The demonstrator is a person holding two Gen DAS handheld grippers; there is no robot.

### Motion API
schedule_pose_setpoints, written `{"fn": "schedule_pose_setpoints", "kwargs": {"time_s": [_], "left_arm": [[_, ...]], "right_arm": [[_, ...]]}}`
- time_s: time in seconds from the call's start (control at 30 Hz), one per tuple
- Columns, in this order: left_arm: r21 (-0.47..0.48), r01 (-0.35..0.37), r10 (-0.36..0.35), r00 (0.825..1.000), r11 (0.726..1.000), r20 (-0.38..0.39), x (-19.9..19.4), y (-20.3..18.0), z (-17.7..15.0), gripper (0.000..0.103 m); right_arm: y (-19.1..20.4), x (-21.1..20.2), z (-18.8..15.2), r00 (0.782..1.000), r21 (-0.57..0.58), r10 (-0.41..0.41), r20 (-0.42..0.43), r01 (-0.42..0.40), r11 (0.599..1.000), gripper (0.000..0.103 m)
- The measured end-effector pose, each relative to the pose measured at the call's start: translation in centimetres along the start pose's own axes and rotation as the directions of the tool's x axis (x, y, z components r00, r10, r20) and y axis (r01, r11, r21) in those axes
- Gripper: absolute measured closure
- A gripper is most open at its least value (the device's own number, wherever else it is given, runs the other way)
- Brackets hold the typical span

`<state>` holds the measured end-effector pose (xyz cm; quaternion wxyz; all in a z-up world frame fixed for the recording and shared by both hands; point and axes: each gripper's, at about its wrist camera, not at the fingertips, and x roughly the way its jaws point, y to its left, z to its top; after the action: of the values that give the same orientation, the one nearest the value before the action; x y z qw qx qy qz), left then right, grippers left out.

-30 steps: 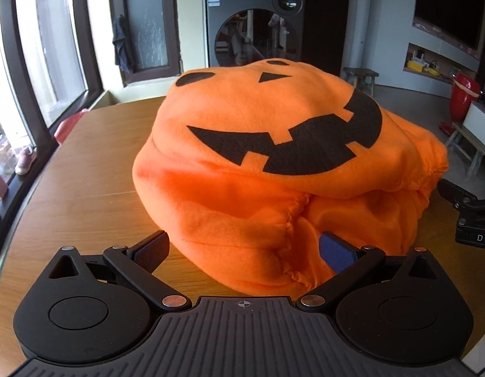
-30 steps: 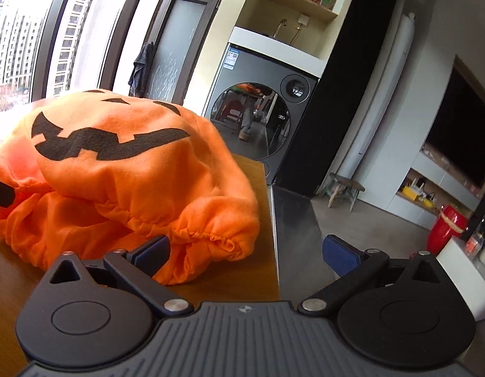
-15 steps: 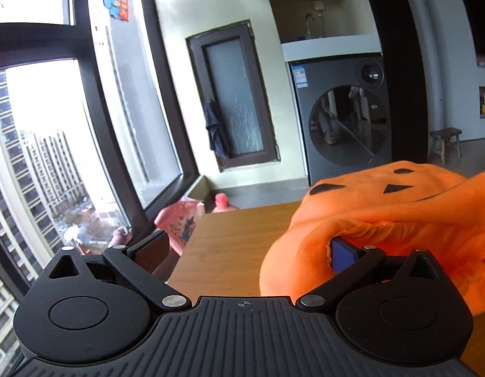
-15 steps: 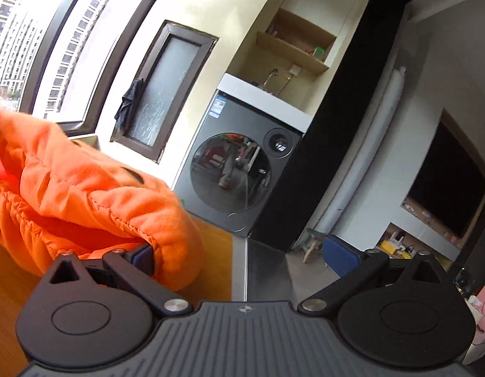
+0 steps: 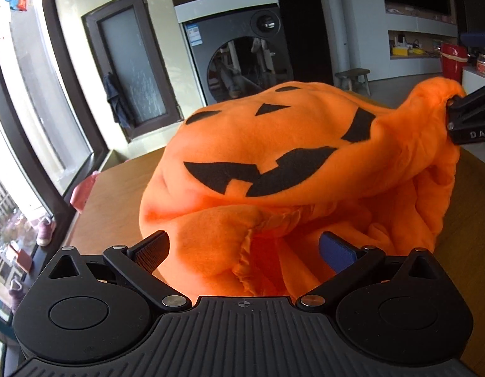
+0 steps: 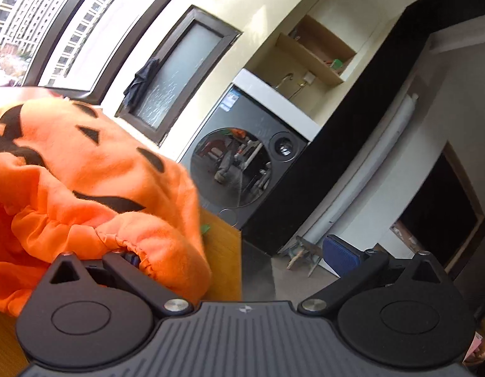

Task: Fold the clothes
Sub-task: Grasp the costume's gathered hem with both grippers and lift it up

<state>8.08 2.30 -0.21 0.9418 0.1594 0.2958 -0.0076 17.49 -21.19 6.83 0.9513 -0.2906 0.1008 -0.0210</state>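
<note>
So the orange fleece pumpkin-face garment (image 5: 274,169) is bunched up in a heap on the wooden table (image 5: 117,194). Left gripper (image 5: 244,248) has its fingers spread wide around the heap's near gathered edge. Right gripper (image 6: 233,251) is also wide, left finger tucked under the garment's elastic hem.

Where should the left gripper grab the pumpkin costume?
Probably the gathered elastic hem, the bunched ridge of the pumpkin costume nearest the left gripper. Come straight in from the front, low over the table; its open fingers already straddle that fold.
</note>
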Motion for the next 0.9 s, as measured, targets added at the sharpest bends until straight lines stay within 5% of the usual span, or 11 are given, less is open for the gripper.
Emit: {"fn": "schedule_pose_setpoints", "kwargs": {"time_s": [0.1,0.33,0.47,0.57,0.67,0.77,0.83,0.9], "left_arm": [[0.004,-0.145,0.145,0.989,0.989,-0.002,0.7,2.5,0.4,0.0],[-0.116,-0.141,0.161,0.969,0.983,0.188,-5.8,9.5,6.9,0.0],[-0.086,-0.202,0.218,0.936,0.976,0.276,-6.6,10.6,11.6,0.0],[-0.053,-0.353,0.351,0.881,0.934,0.316,-3.4,11.0,17.3,0.0],[-0.054,-0.465,0.448,0.806,0.884,0.387,-2.4,11.4,22.2,0.0],[-0.139,-0.448,0.448,0.717,0.883,0.534,-8.4,11.5,24.0,0.0],[-0.153,-0.443,0.435,0.657,0.884,0.616,-12.3,10.9,23.2,0.0],[-0.134,-0.423,0.4,0.638,0.896,0.657,-15.2,10.0,21.0,0.0]], "right_arm": [[-4.9,-2.3,1.2,0.997,0.093,-0.057,0.042,0.053,0.994,0.0],[-9.5,-5.5,2.8,0.996,0.054,-0.023,0.085,0.019,0.998,0.0],[-10.0,-2.0,5.5,0.997,0.062,0.054,0.048,-0.057,0.996,0.0],[-8.9,4.7,8.8,1.0,0.025,0.028,0.0,-0.028,0.999,0.0],[-9.6,8.1,14.1,0.985,0.016,-0.148,0.09,0.147,0.989,0.0],[-13.4,3.9,18.2,0.925,0.168,-0.257,0.28,0.216,0.962,0.0],[-15.6,0.2,18.9,0.861,0.248,-0.326,0.391,0.243,0.938,0.0],[-16.1,-3.1,17.4,0.816,0.263,-0.355,0.456,0.257,0.93,0.0]]}}
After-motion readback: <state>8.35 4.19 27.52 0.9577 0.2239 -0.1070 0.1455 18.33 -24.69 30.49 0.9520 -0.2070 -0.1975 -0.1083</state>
